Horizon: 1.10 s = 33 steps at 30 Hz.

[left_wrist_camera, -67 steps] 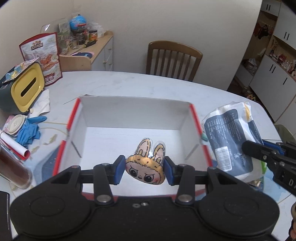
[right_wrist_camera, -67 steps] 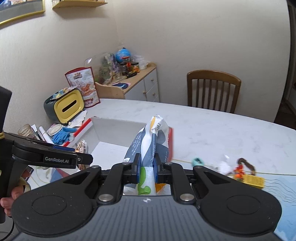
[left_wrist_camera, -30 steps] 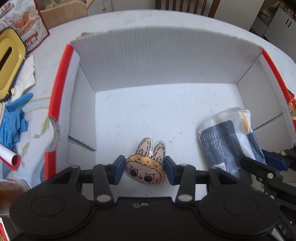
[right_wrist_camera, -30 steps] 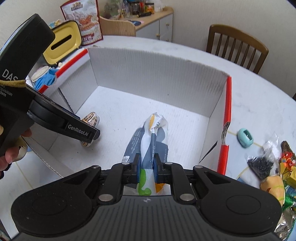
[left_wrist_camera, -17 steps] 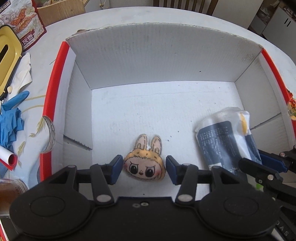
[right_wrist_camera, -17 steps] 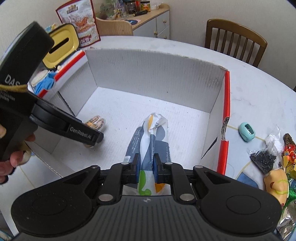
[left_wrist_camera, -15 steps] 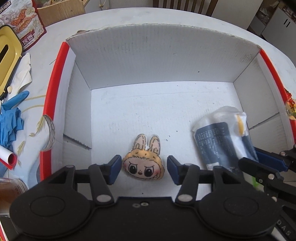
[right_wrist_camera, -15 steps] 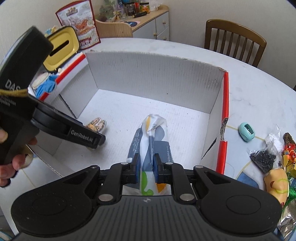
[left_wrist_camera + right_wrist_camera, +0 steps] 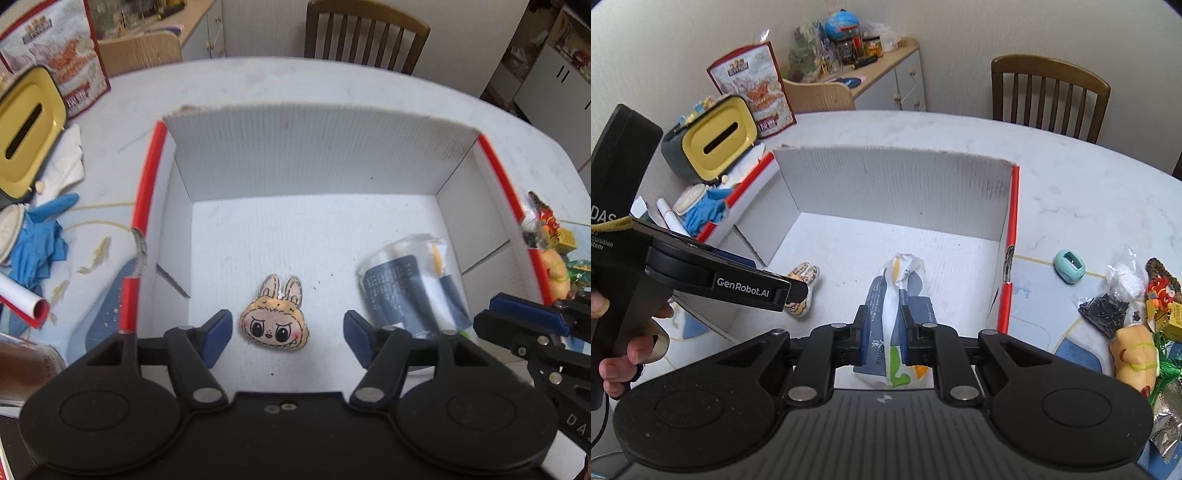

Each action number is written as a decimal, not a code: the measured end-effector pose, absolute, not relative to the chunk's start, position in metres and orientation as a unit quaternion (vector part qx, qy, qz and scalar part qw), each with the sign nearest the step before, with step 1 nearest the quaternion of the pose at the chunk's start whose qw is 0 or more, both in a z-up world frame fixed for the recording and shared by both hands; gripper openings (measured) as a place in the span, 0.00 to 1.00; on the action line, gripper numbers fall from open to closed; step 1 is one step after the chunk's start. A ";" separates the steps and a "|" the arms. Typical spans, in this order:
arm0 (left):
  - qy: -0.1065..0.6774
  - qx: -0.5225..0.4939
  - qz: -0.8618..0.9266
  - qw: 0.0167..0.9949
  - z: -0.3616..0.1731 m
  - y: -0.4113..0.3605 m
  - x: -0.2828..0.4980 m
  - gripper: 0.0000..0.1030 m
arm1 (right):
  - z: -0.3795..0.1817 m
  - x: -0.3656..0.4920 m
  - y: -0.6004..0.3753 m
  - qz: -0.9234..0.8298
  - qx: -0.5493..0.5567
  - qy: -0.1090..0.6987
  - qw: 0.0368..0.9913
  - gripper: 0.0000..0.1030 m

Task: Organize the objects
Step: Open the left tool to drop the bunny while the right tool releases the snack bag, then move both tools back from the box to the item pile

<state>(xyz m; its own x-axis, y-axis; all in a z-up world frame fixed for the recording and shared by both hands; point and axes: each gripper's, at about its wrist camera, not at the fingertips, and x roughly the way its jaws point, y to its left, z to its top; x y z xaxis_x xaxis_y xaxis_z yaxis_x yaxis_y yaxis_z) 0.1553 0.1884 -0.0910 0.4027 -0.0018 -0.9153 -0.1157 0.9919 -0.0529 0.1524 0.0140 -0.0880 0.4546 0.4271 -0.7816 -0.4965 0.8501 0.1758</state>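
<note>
- Our left gripper (image 9: 286, 334) has its blue-padded fingers (image 9: 216, 338) spread wide, touching nothing; the bunny-face plush (image 9: 275, 319) lies flat on the box floor between them, low in the centre of the left wrist frame.
- Our right gripper (image 9: 882, 330) has its fingers (image 9: 862, 332) parted a little, flanking the crumpled neck of the snack bag (image 9: 899, 299); we cannot tell whether the pads still touch it.
- The bag rests on the box floor, at lower right in the left wrist frame and centre in the right wrist frame, well apart from the plush.
- Both things sit inside the white cardboard box (image 9: 317, 147) with red-edged side walls, which fills the middle of each frame.
- Around the box, the desk (image 9: 1089, 192) carries a yellow-lidded container (image 9: 713, 142) at upper left, blue gloves (image 9: 35, 245) at left, and a teal sharpener (image 9: 1069, 271) with small toys at right.
- A wooden chair (image 9: 365, 35) stands at the top of the frame, beyond the desk.
</note>
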 end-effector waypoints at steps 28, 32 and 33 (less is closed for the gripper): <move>0.436 -0.032 -0.004 0.899 -0.018 0.121 0.096 0.83 | -0.027 0.100 -0.068 0.267 0.012 0.371 0.889 0.50; 0.429 -0.031 -0.012 0.903 -0.015 0.105 0.091 0.86 | -0.022 0.092 -0.090 0.264 0.024 0.361 0.894 0.62; 0.427 -0.031 -0.014 0.903 -0.014 0.100 0.090 0.86 | -0.021 0.089 -0.096 0.264 0.025 0.357 0.896 0.64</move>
<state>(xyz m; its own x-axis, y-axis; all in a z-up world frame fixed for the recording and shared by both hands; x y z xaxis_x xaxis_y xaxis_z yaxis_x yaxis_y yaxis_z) 0.0902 0.1003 -0.0142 0.6344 -0.0510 -0.7713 -0.0018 0.9977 -0.0675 0.0895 -0.0957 -0.0210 0.6054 0.4908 -0.6266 -0.4551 0.8593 0.2334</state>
